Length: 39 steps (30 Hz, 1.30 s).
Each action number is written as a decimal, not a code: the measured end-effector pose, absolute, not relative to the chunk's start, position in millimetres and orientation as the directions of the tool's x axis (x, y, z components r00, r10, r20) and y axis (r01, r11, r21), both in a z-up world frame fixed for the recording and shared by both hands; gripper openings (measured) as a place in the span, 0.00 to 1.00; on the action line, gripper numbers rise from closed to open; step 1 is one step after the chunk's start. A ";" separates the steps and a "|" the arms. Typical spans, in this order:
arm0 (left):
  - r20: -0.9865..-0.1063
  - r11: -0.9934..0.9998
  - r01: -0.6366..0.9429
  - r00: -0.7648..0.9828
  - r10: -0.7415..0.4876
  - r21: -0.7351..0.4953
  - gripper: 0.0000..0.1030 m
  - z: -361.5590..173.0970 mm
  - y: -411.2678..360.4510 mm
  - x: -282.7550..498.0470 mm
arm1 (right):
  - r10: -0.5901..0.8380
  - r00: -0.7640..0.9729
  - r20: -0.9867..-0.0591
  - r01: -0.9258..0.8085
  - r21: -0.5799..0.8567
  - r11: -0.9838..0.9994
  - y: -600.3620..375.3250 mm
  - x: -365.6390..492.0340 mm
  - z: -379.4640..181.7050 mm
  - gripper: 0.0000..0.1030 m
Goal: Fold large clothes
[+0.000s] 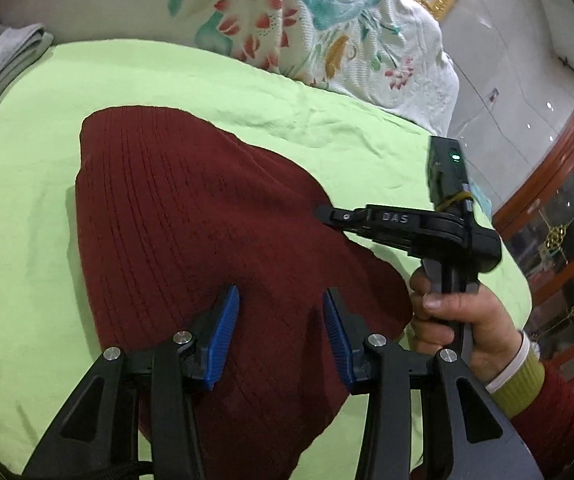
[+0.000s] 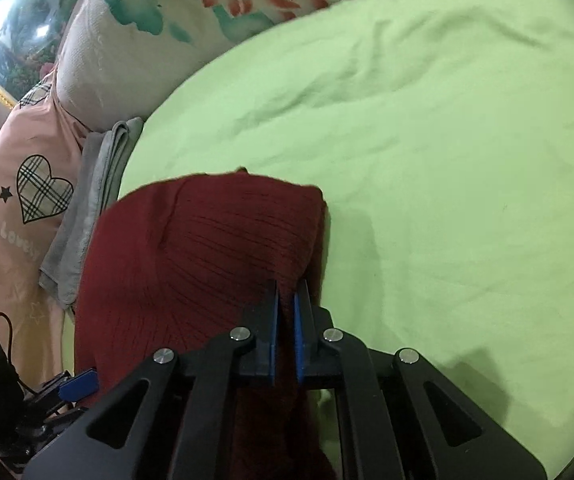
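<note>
While my right gripper (image 2: 285, 308) is pinched down on a fold of the dark red knitted garment (image 1: 191, 216), its blue pads nearly meeting with only a thin ridge of the knit pressed between them, my left gripper (image 1: 281, 308) stands with its jaws apart above the same cloth. Its two blue pads (image 1: 223, 332) have red fabric showing between them, but from the left wrist view I cannot tell whether they press on the knit or only hang over it. The garment lies spread on the light green sheet (image 1: 27, 200) of the bed, ribbed lines running along its length, its far end rounded and flat on the sheet and its near part drawn up toward both tools. From the left wrist view I see my right hand (image 1: 459, 320) wrapped around the black handle of the right gripper, at the garment's right edge, with a yellow-green cuff and a red sleeve at the wrist. Beyond the sheet sits a white quilt with red flowers and teal leaves (image 1: 287, 12). A folded grey cloth (image 2: 91, 208) lies just beside the garment's left edge, and further left is a pink fabric with a plaid heart (image 2: 43, 188) printed on it. A gold-framed picture (image 2: 11, 28) hangs past the bedding.
</note>
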State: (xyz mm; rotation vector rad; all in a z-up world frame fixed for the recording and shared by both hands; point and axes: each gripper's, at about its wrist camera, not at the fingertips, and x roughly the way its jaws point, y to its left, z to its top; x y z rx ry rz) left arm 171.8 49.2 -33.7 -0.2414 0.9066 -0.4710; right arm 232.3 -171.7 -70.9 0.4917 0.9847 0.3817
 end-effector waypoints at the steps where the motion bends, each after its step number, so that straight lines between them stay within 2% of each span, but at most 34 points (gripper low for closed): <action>1: -0.700 0.871 0.283 0.519 -0.490 -0.401 0.42 -31.9 51.5 173.6 | 0.520 0.515 -0.681 -0.087 0.563 0.822 -173.2 231.4 -64.5 0.06; 5: -0.657 0.833 0.305 0.515 -0.551 -0.461 0.42 -14.7 59.8 175.5 | 0.551 0.569 -0.610 -0.121 0.601 0.790 -186.3 228.5 -32.0 0.06; 7: -0.680 0.843 0.302 0.498 -0.538 -0.446 0.41 -22.4 55.5 179.1 | 0.543 0.562 -0.624 -0.116 0.590 0.799 -186.9 230.9 -30.8 0.06; 10: -0.699 0.864 0.311 0.508 -0.502 -0.395 0.41 -45.5 44.3 179.0 | 0.508 0.484 -0.713 -0.068 0.548 0.834 -172.7 235.4 -57.4 0.07; 11: -0.697 0.873 0.318 0.525 -0.487 -0.370 0.41 -44.8 41.4 175.4 | 0.510 0.465 -0.723 -0.045 0.557 0.830 -170.3 234.2 -67.2 0.11; 14: -0.692 0.868 0.315 0.525 -0.496 -0.384 0.41 -30.5 46.5 168.8 | 0.491 0.494 -0.717 -0.006 0.562 0.827 -175.2 222.6 -66.9 0.18; 17: -0.656 0.871 0.309 0.574 -0.491 -0.382 0.41 -6.5 66.2 161.8 | 0.444 0.589 -0.675 -0.031 0.530 0.847 -180.0 206.0 -34.5 0.18; 20: -0.636 0.884 0.271 0.617 -0.464 -0.381 0.41 5.3 91.3 169.6 | 0.507 0.624 -0.594 -0.129 0.562 0.817 -166.1 198.5 -3.5 0.18; 22: -0.647 0.885 0.231 0.611 -0.456 -0.405 0.40 -1.3 103.1 182.2 | 0.577 0.587 -0.568 -0.194 0.593 0.781 -144.3 201.8 1.0 0.18; 25: -0.696 0.887 0.190 0.559 -0.450 -0.420 0.32 -26.8 102.9 205.0 | 0.639 0.519 -0.568 -0.243 0.619 0.747 -111.1 215.4 -11.6 0.18; 27: -0.718 0.901 0.186 0.550 -0.426 -0.392 0.32 -36.9 96.4 210.5 | 0.627 0.492 -0.603 -0.229 0.606 0.762 -100.6 226.3 -30.6 0.18; 28: -0.724 0.905 0.186 0.549 -0.418 -0.382 0.32 -41.3 90.9 213.7 | 0.602 0.482 -0.636 -0.205 0.586 0.784 -100.4 232.6 -42.6 0.18; 30: -0.723 0.904 0.198 0.546 -0.423 -0.379 0.31 -44.5 82.0 214.1 | 0.555 0.496 -0.668 -0.176 0.549 0.817 -109.3 240.8 -62.2 0.01; 35: -0.743 0.919 0.257 0.542 -0.393 -0.298 0.32 -43.9 51.9 214.0 | 0.547 0.518 -0.657 -0.156 0.556 0.816 -132.6 250.1 -72.2 0.00; 39: -0.729 0.908 0.246 0.541 -0.418 -0.338 0.32 -38.2 70.2 205.5 | 0.541 0.517 -0.663 -0.153 0.551 0.821 -134.3 239.3 -60.3 0.00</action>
